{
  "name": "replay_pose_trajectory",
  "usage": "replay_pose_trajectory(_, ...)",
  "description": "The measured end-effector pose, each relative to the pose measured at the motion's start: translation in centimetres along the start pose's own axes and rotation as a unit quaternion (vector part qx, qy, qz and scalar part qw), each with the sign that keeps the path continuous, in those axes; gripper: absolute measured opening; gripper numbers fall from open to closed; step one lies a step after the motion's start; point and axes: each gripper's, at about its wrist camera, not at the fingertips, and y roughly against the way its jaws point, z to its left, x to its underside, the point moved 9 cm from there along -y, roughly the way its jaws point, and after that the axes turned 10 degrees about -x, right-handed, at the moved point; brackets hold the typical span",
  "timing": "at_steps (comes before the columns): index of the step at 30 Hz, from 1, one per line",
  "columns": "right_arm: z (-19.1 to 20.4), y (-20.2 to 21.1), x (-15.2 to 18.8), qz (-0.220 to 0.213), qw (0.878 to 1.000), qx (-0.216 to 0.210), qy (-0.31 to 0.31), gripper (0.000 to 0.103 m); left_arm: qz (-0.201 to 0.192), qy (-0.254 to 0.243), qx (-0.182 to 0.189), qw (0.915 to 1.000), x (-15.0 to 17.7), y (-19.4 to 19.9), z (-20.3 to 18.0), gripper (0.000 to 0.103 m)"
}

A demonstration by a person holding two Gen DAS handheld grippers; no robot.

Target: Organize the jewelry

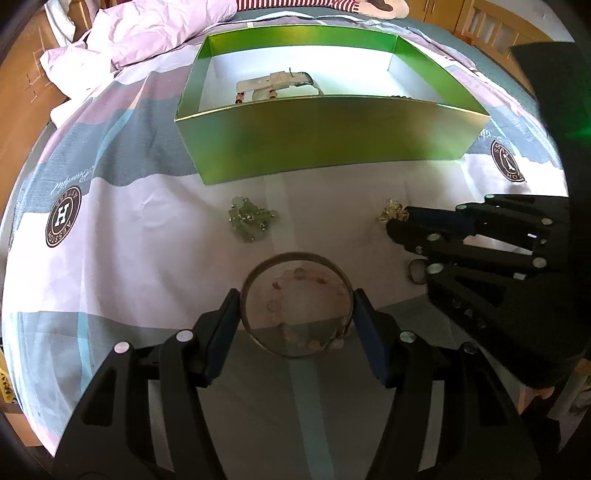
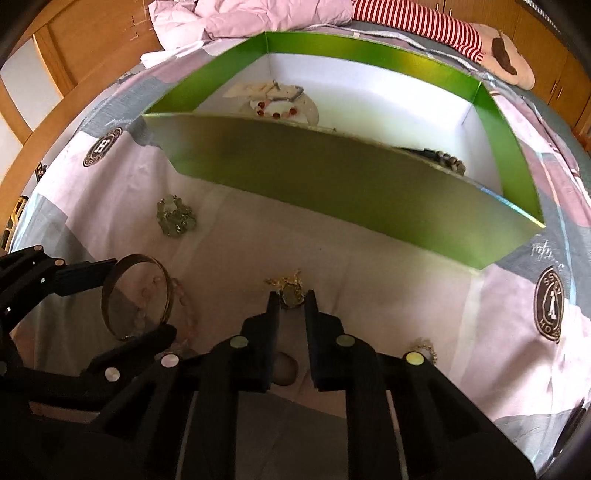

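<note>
- 2 grips held: my left gripper (image 1: 297,308) clasped the metal bangle (image 1: 295,304); my right gripper (image 2: 291,301) pinched a gold trinket (image 2: 290,291).
- Best lifted level, clearing the green box (image 1: 321,136) wall before releasing.

Green box (image 1: 325,144): glossy card outside, matt white inside. Bangle (image 1: 295,306): smooth polished metal, held by matt black plastic left gripper (image 1: 297,314). Bedsheet (image 1: 147,240): soft printed cloth, lightly creased. Green bead cluster (image 1: 251,219) at 11 o'clock of bangle: translucent, glassy. Wood panels (image 2: 92,29), satin finish.
</note>
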Motion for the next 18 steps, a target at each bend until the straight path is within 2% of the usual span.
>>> replay_pose_trajectory(5,-1.7,2.0,-0.4,-0.022,0.999,0.023,-0.014,0.014,-0.002,0.012,-0.004,0.9999,-0.1,0.2,0.6,0.061)
replay_pose_trajectory(11,-3.9,3.0,-0.2,-0.025,0.998,0.046,-0.035,0.014,-0.008,0.020,-0.006,0.9998,-0.4,0.5,1.2,0.061)
replay_pose_trajectory(18,-3.5,2.9,0.2,-0.024,0.998,0.055,-0.026,0.014,-0.013,0.020,-0.015,0.9996,-0.4,0.4,1.3,0.061)
